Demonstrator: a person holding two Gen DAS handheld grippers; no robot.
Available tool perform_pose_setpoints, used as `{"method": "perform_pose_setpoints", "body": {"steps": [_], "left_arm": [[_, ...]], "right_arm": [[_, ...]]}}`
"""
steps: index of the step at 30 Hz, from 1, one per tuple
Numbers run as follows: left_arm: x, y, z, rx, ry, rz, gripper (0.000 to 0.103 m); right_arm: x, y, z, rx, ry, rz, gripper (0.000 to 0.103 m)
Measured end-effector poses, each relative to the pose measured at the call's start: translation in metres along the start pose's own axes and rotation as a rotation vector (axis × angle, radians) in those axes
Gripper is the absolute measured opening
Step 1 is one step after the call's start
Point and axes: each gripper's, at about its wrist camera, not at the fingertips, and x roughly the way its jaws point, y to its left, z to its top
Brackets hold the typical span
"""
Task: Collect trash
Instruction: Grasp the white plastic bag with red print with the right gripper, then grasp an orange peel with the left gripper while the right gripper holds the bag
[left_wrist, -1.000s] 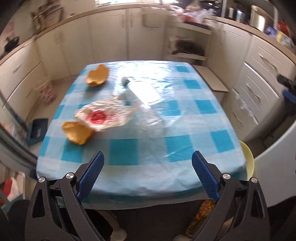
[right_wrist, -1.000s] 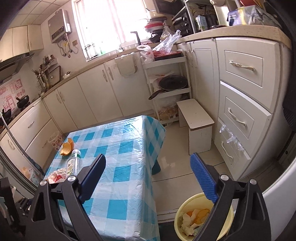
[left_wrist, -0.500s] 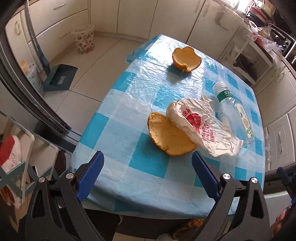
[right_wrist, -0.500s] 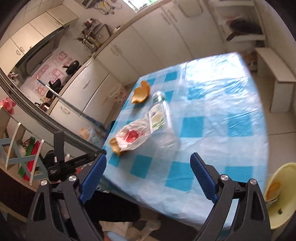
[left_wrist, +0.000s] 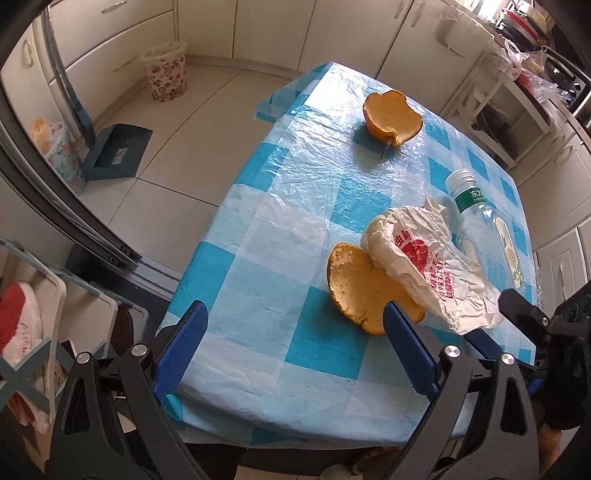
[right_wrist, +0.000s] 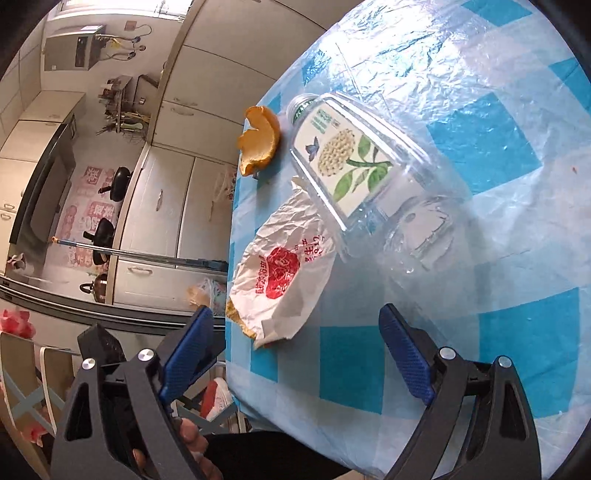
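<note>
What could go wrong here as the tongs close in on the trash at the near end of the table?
1. The crumpled bag lies over the near peel, so the open left tongs may pinch only one of them.
2. The clear bottle lies on its side touching the bag; pulling the bag could set it rolling.
3. The right tongs, also open, point at the same cluster, so the two could collide.
</note>
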Motion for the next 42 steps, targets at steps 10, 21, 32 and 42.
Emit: {"method": "perform_pose_setpoints", "body": {"steps": [10, 21, 32, 42], "left_arm": [[0.010, -0.005, 0.003, 0.034, -0.004, 0.019, 0.092], [0.017, -0.003, 0.007, 0.006, 0.000, 0.032, 0.092], [0.031, -0.032, 0.012, 0.074, -0.013, 0.057, 0.092], [0.049, -0.069, 0.025, 0.224, -0.047, 0.124, 0.091]], "right_arm": [[0.018, -0.007, 0.004, 0.054, -0.057, 0.049, 0.024], [-0.030, 0.012, 0.004, -0.089, -0.105, 0.076, 0.008], [-0.062, -0.031, -0.020, -0.150, 0.018, -0.046, 0.008], [-0.109, -0.077, -0.016, -0.092, -0.034, -0.084, 0.008]]}}
